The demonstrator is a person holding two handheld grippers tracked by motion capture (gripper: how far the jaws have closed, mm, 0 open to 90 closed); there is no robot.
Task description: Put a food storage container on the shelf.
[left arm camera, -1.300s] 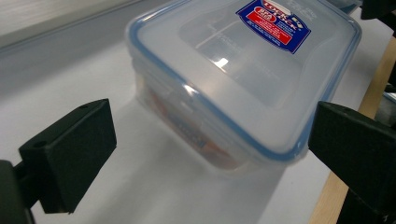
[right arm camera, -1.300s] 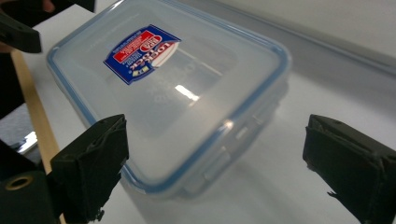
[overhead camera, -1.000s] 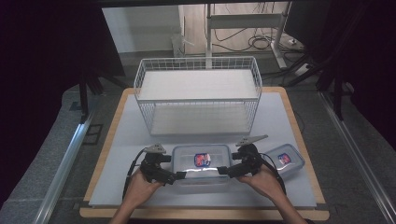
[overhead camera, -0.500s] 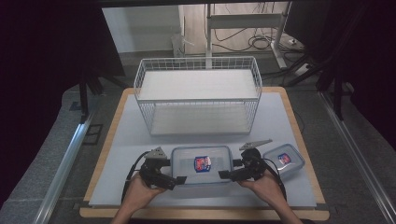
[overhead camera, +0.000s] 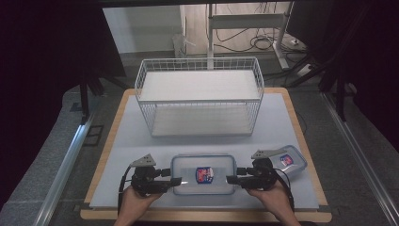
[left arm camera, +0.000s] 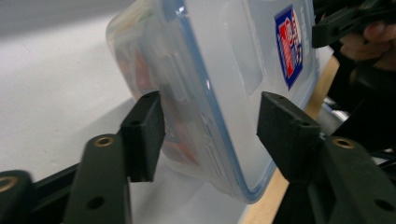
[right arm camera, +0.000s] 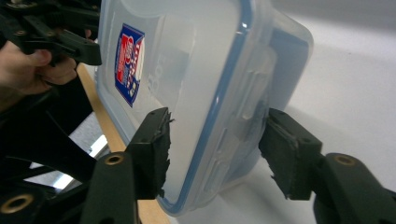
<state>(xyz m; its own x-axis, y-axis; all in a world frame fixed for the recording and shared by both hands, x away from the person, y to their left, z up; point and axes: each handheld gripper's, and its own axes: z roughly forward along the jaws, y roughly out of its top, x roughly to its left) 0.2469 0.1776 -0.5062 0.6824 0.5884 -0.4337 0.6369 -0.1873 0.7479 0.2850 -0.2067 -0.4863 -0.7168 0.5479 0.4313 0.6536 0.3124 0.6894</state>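
Observation:
A large clear lidded container (overhead camera: pixel 203 175) with a blue seal and a red-and-blue sticker lies near the table's front edge. My left gripper (overhead camera: pixel 175 181) is at its left end and my right gripper (overhead camera: pixel 233 180) at its right end. Both pairs of jaws have just been closing. In the left gripper view the container (left arm camera: pixel 224 70) sits between the jaws of the left gripper (left arm camera: pixel 210 116), one pad on the lid and one on the wall. The right gripper (right arm camera: pixel 215 135) holds the other end of the container (right arm camera: pixel 187 60) the same way.
A white wire basket (overhead camera: pixel 200 94) stands at the back of the grey mat. A smaller lidded container (overhead camera: pixel 289 159) lies just behind my right gripper. The wooden table edge (overhead camera: pixel 207 215) runs close under both hands.
Both hands and the container have shifted a little toward the near edge. The jaws of both grippers have narrowed from wide open onto the container's two ends.

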